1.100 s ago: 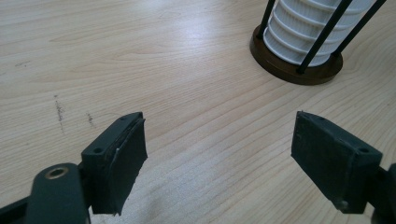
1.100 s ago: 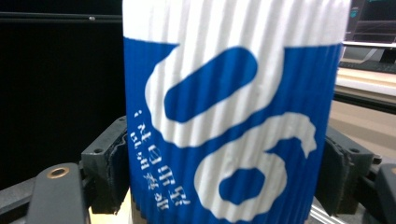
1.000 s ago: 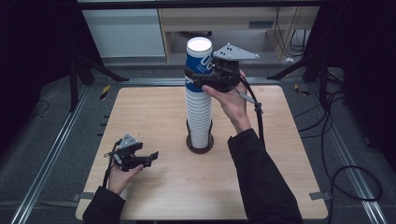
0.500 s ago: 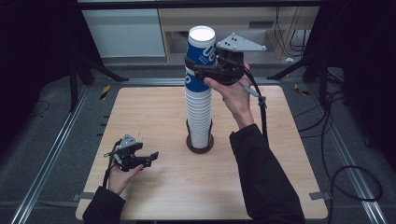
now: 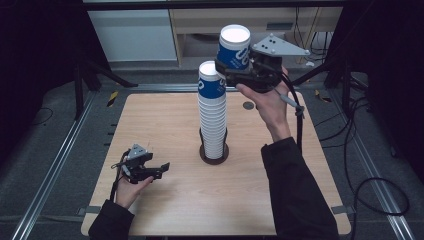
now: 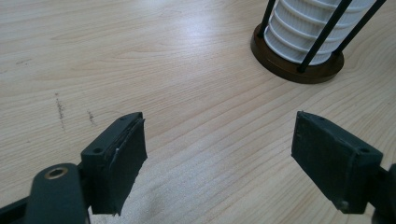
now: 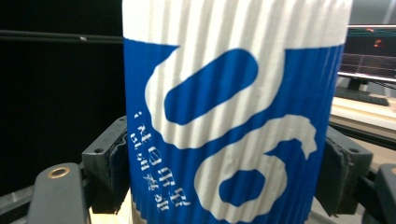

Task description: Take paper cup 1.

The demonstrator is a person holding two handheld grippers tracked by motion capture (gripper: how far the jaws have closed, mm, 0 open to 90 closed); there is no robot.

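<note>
With my right gripper (image 5: 239,70) pinching a blue-and-white cup (image 5: 234,47) up and to the right of the stack (image 5: 213,112) in its holder (image 5: 214,153), I judge it best carried upright under light pressure, while my left gripper (image 5: 155,170) rests spread on the table (image 5: 280,120).

Your high view looks forward and down from above your side of the desk (image 5: 165,115), taking in its whole top. Your left tool (image 6: 219,154) view sits low and close over the wood, facing the cup stack's (image 6: 308,32) base, which the high view shares. Your right tool (image 7: 229,172) view looks level, very close on a blue-and-white cup (image 7: 233,112).
</note>
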